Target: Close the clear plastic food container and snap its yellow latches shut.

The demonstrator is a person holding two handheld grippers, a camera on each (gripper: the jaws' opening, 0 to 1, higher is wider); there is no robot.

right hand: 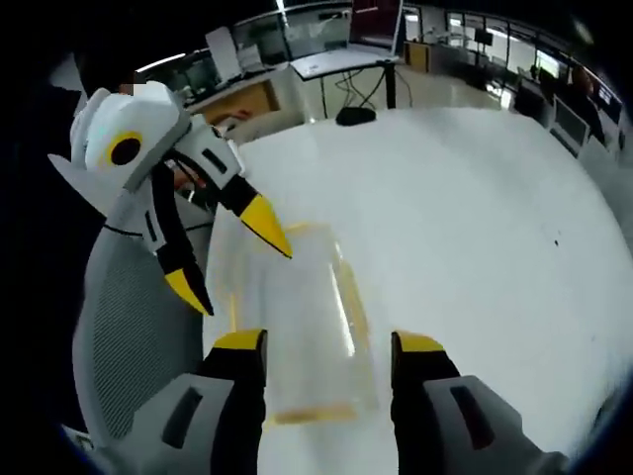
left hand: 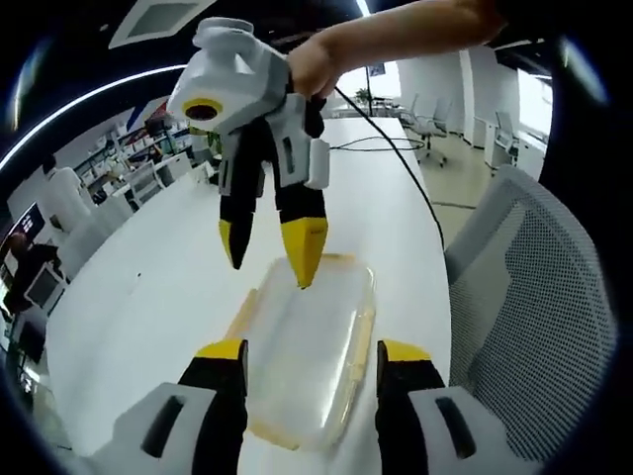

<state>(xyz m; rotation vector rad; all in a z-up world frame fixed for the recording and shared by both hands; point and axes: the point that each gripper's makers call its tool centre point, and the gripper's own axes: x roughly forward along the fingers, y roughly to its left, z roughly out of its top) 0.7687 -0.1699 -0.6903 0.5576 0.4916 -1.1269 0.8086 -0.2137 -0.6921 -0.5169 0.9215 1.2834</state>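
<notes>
Left gripper view: 1 clear food container (left hand: 312,346) lies flat on the white table (left hand: 148,297), running from between my left gripper (left hand: 312,358) jaws up toward 12 o'clock. My left jaws are wide apart, straddling its near end, holding nothing. My right gripper (left hand: 267,259) comes in from 12 o'clock, jaws parted, gripping nothing; 1 yellow tip sits at or just above the lid's far edge, contact unclear. Right gripper view: same container (right hand: 297,327) between my right gripper (right hand: 328,346) jaws, left gripper (right hand: 227,259) at 10 o'clock. Lid looks seated; yellow latch strips run along both long sides, I count 2 for sure, end latches I can't tell. My read: thin rigid plastic, light, slick, will skate on the table if pushed sideways. Best to pin it from above with 1 gripper and press each latch inward at mid-length. 1 mesh chair (left hand: 534,297) at 3 o'clock.
</notes>
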